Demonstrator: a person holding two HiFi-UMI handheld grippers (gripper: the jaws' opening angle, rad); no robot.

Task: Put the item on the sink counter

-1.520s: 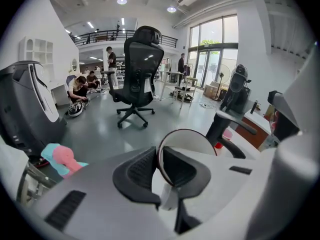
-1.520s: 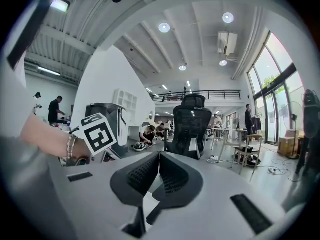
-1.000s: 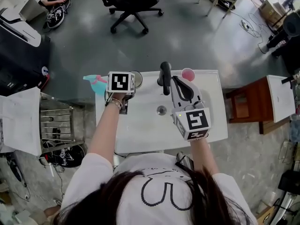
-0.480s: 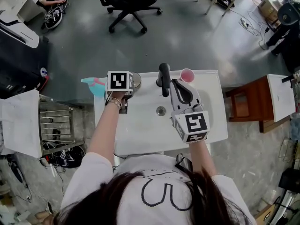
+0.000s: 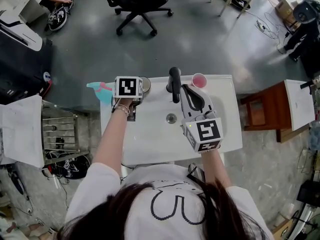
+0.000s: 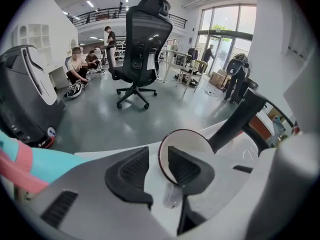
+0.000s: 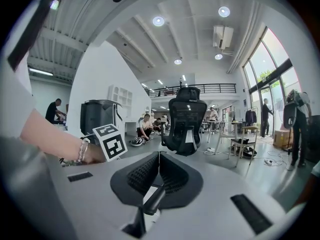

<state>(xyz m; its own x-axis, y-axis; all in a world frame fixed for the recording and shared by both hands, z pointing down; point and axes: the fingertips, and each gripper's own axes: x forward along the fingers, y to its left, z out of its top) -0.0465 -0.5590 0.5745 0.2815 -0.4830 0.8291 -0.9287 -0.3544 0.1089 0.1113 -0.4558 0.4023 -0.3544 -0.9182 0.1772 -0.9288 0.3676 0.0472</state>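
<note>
A small dark-rimmed bowl (image 5: 145, 85) with a white inside stands at the back left corner of the white sink counter (image 5: 150, 139). My left gripper (image 6: 159, 171) reaches over it. Its jaws are opening and straddle the bowl's (image 6: 186, 143) near rim: one finger is inside the bowl, the other outside, with a gap showing. In the head view the marker cube (image 5: 127, 87) covers most of that gripper. My right gripper (image 5: 186, 88) hovers over the basin just right of the black faucet (image 5: 175, 81), shut with nothing between its fingers (image 7: 145, 171).
A pink cup (image 5: 199, 79) stands at the back right of the counter, and the drain (image 5: 171, 118) lies mid-basin. A teal and pink item (image 5: 100, 90) sticks out past the left edge. A metal rack (image 5: 57, 131) stands on the left, a wooden cabinet (image 5: 265, 111) on the right, and an office chair (image 5: 137, 4) beyond.
Both grippers stay almost where they were; the right one has edged slightly lower in the head view. The bowl has not moved.
</note>
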